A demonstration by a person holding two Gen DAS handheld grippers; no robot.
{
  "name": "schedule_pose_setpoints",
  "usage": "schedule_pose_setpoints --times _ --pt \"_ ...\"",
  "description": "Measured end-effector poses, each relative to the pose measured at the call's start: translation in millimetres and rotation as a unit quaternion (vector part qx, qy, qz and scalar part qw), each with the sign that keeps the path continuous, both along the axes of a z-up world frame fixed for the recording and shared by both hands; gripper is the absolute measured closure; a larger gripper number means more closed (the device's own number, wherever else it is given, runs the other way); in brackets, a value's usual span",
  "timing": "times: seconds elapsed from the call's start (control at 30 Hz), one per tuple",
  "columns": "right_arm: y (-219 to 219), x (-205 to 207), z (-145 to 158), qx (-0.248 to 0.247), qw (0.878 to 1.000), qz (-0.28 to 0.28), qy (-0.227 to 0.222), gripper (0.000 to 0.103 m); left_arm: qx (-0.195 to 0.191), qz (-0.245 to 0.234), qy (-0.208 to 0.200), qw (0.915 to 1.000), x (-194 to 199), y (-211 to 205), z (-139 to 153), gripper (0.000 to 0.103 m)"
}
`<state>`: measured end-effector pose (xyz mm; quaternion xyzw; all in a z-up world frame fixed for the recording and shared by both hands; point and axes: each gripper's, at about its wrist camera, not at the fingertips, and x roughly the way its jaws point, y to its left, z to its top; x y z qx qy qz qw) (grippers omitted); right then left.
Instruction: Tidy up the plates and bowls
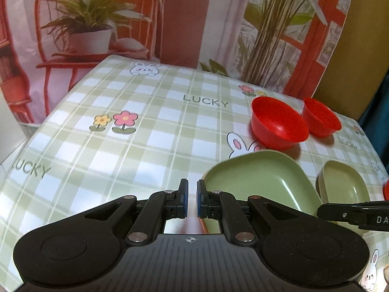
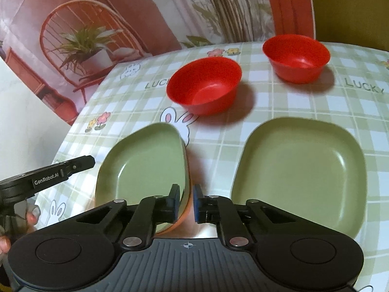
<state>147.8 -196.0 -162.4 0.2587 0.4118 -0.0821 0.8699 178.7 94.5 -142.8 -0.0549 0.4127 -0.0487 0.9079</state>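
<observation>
In the right wrist view my right gripper (image 2: 186,203) is shut on the right rim of a green square plate (image 2: 143,168), which is tilted up off the table. A second green plate (image 2: 301,170) lies flat to its right. Two red bowls (image 2: 204,85) (image 2: 296,57) stand behind them. In the left wrist view my left gripper (image 1: 192,200) is nearly closed and empty, just left of the held plate (image 1: 257,182). The other plate (image 1: 342,185), both red bowls (image 1: 277,121) (image 1: 321,116) and the right gripper (image 1: 352,214) show there too.
The table has a green checked cloth (image 1: 121,146) with rabbits and flowers. A printed backdrop (image 1: 97,24) with chair and plants hangs behind the far edge. The left gripper (image 2: 48,177) shows at the left of the right wrist view.
</observation>
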Motion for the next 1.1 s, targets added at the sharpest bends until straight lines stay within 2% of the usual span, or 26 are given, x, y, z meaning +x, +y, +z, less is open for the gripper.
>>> schedule_pose_setpoints --times 0.27,0.63,0.77,1.03,1.1 --pt "4 0 -6 -0.001 1.0 0.005 -0.003 0.095 -0.012 0.005 0.001 0.9999 -3 2 -1 0.095" --pt "3 -1 -9 0.002 1.0 0.006 -0.009 0.094 -0.009 0.005 0.005 0.9999 -5 -1 -4 0.095" --pt "-1 -4 -3 0.008 1.0 0.0 -0.025 0.081 -0.013 0.007 -0.001 0.9999 -6 0 2 0.095" --pt "-22 -21 16 -0.021 0.998 -0.021 -0.064 0.07 -0.01 -0.011 -0.024 0.9996 -11 -22 17 0.091" --pt "-28 -25 17 -0.025 0.997 -0.027 -0.069 0.064 -0.007 -0.021 -0.027 0.9994 -12 -33 19 0.088"
